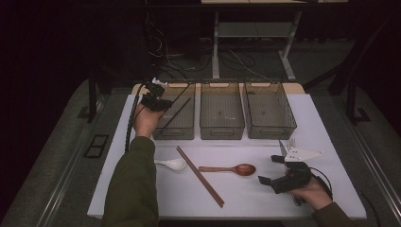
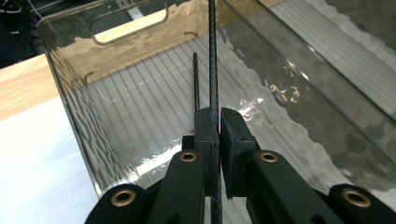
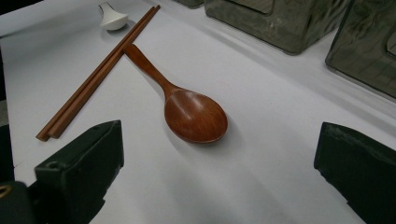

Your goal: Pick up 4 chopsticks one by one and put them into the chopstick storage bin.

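My left gripper is over the near left corner of the left clear bin, shut on a pair of thin black chopsticks that slant down into it. In the left gripper view my left gripper clamps one black chopstick, and a second stick stands just beside it above the ribbed bin floor. My right gripper rests low at the right with its jaws wide apart. In the right gripper view my right gripper faces the wooden spoon with nothing between its jaws.
On the white mat lie a white ceramic spoon, brown chopsticks and the wooden spoon. The middle bin and right bin stand in a row at the back. A fork lies beyond the right hand.
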